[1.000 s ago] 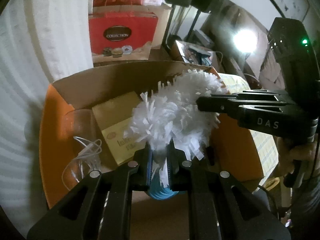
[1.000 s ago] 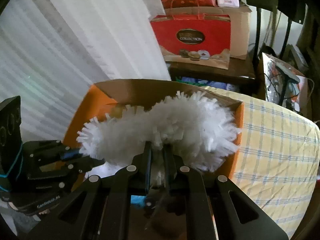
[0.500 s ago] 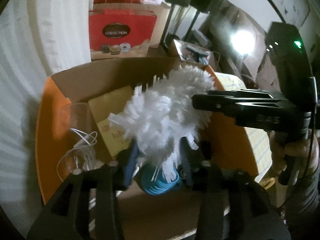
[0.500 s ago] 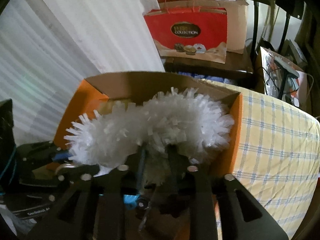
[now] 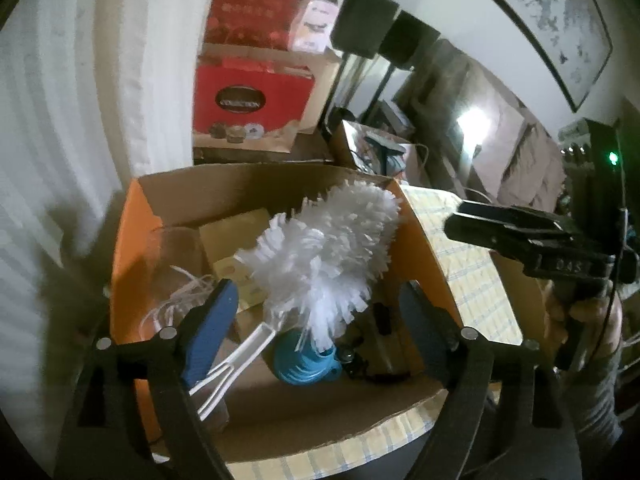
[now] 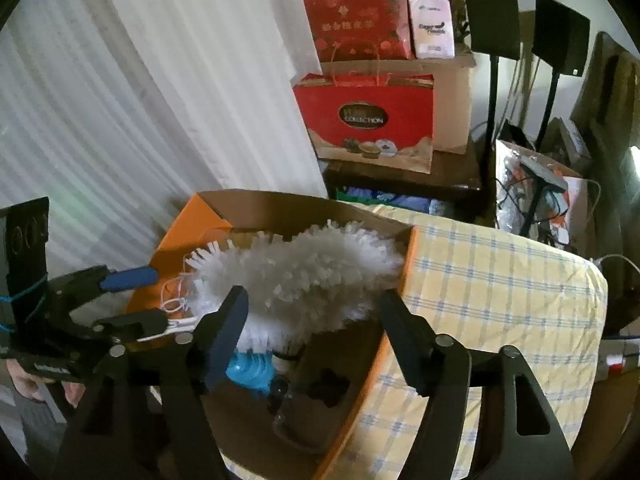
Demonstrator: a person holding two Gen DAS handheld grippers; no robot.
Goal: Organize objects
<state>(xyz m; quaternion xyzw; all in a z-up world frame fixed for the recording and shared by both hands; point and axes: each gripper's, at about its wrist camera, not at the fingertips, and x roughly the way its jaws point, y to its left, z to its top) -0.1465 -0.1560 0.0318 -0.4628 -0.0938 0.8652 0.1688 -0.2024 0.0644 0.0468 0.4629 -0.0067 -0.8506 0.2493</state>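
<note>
A white fluffy duster (image 5: 324, 248) with a white handle (image 5: 236, 360) lies inside an open cardboard box (image 5: 128, 248) with orange flaps. It also shows in the right wrist view (image 6: 304, 276), filling the box (image 6: 180, 232). My left gripper (image 5: 316, 308) is open above the near side of the box, its blue pads either side of the duster without touching it. My right gripper (image 6: 312, 312) is open above the box's near right edge, empty. A blue ribbed object (image 5: 304, 360) lies under the duster.
The box also holds a yellow packet (image 5: 236, 232), a clear glass with white cord (image 5: 172, 264) and small dark items. It stands on a yellow checked cloth (image 6: 500, 288). Red gift bags (image 6: 372, 120) and a white curtain (image 6: 140, 100) stand behind.
Both grippers were shut on the duster a second ago. They have opened and drawn back, and the duster now rests in the box.
</note>
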